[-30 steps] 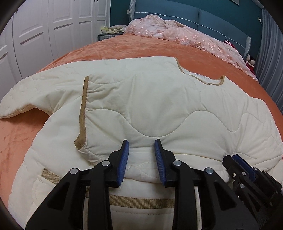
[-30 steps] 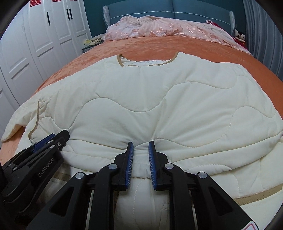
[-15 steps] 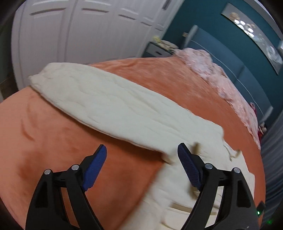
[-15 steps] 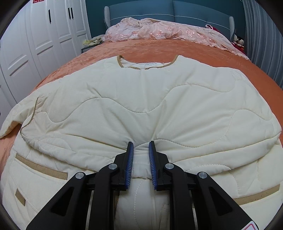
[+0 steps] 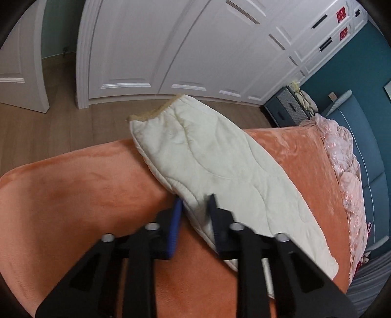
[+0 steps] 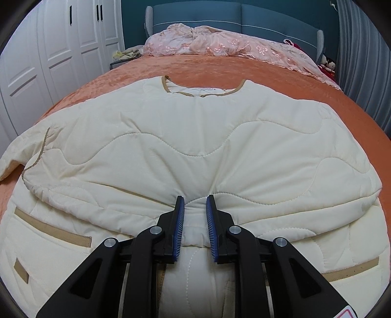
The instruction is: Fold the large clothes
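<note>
A cream quilted jacket with tan trim lies spread on the orange bedspread, collar at the far side, its bottom part folded up. My right gripper is shut on the folded hem at the jacket's near middle. In the left wrist view the jacket's left sleeve stretches out toward the bed's edge, cuff hanging over it. My left gripper is shut on the sleeve's near edge.
A pink lace cover lies bunched at the head of the bed by the blue headboard. White wardrobe doors and wooden floor lie beyond the bed's left edge. A small nightstand stands by the wall.
My left gripper let go of the hem, swung left to the sleeve, opened wide, then closed on the sleeve's edge. The right gripper has kept its hold and stayed in place.
</note>
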Demonstrator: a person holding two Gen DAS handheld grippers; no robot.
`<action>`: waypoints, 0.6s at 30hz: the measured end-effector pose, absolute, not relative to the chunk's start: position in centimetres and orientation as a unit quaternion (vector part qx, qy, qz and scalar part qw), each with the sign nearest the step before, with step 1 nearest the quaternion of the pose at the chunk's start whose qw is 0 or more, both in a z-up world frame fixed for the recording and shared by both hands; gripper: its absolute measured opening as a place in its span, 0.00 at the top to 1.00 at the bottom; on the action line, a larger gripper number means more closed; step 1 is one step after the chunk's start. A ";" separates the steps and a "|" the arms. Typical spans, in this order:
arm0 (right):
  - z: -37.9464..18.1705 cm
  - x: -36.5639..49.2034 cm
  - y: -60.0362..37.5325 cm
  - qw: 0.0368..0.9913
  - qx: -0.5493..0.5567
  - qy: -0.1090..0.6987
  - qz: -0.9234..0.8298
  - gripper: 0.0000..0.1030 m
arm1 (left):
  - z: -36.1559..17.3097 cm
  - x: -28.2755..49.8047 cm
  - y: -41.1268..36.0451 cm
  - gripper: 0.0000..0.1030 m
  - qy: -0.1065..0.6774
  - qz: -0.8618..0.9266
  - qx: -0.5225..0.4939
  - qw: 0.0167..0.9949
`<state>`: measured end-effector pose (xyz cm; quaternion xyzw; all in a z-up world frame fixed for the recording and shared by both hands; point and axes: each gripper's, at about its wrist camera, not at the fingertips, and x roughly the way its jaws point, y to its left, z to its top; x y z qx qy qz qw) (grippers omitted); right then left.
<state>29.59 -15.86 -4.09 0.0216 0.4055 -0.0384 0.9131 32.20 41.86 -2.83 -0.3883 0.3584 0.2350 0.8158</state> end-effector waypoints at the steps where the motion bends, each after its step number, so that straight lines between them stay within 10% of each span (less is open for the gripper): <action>1: -4.1 29.6 -15.8 0.913 0.021 0.405 -0.039 0.84 | -2.1 32.6 41.4 0.93 0.355 0.231 -0.375 0.824; 9: -3.6 29.4 -15.9 0.913 0.030 0.406 -0.037 0.83 | 13.4 36.3 26.8 0.95 0.262 0.068 -0.244 0.931; 14: -0.9 27.1 -17.7 0.918 0.086 0.387 -0.017 0.63 | 20.4 35.3 9.8 0.94 0.246 -0.122 -0.180 0.945; 17: 1.1 24.2 -19.9 0.924 0.116 0.364 -0.013 0.53 | 19.4 33.4 0.7 0.83 0.273 -0.209 -0.150 0.927; 18: 1.6 23.5 -20.7 0.925 0.120 0.361 -0.014 0.51 | 18.3 32.5 -1.5 0.66 0.284 -0.224 -0.144 0.921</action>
